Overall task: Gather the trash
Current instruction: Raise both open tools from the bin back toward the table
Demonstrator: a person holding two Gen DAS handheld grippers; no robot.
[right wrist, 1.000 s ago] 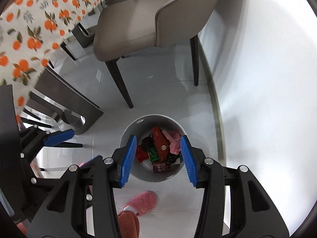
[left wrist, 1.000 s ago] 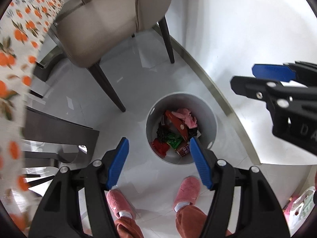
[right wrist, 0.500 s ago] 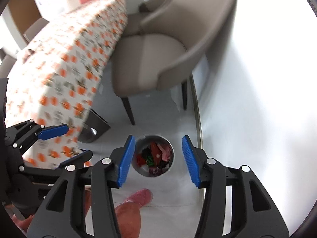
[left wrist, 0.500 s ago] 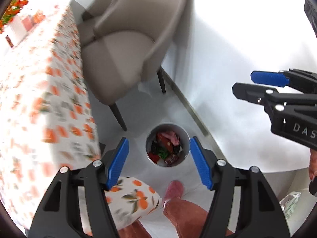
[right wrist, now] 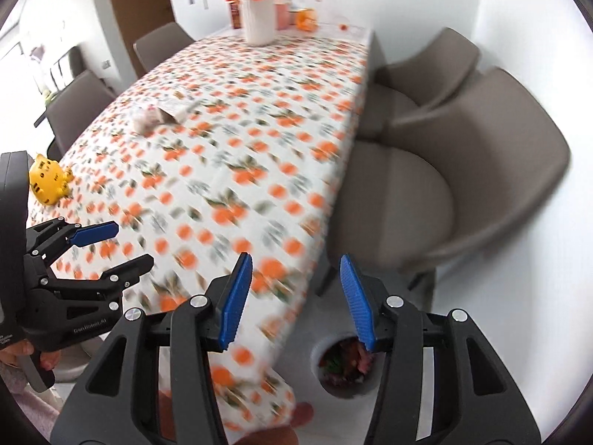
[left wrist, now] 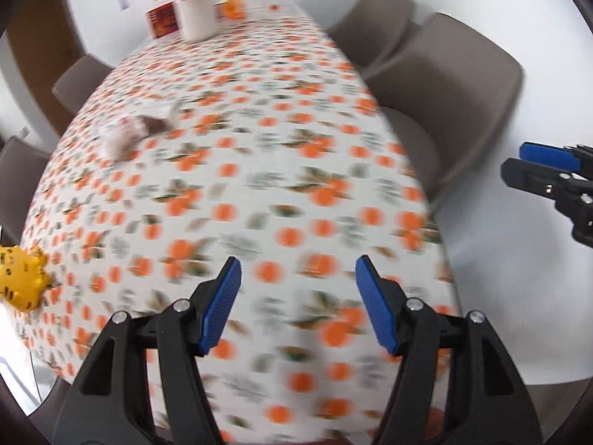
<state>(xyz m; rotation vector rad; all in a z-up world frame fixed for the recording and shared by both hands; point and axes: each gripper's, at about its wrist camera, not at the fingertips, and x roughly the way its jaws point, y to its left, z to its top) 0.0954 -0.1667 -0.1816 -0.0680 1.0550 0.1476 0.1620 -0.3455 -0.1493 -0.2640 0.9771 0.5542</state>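
Orange-print tablecloth (left wrist: 259, 193) covers the table, blurred. Left gripper (left wrist: 298, 304) over it, jaws apart, nothing between. Right gripper (right wrist: 294, 296) at the table's edge, jaws apart, empty too. Trash on the cloth: crumpled wrapper (right wrist: 155, 115), pale end & brown end, far left part of table; too blurred to tell which way it points. Round bin (right wrist: 346, 367) on the floor by the near corner, opening up, wrappers inside. Yellow toy (right wrist: 48, 180) near the left edge.

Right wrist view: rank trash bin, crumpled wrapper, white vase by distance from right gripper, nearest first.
From the right gripper:
1. Trash bin, on the floor just below its right finger.
2. Crumpled wrapper, mid-table, left.
3. White vase, far end of the table.
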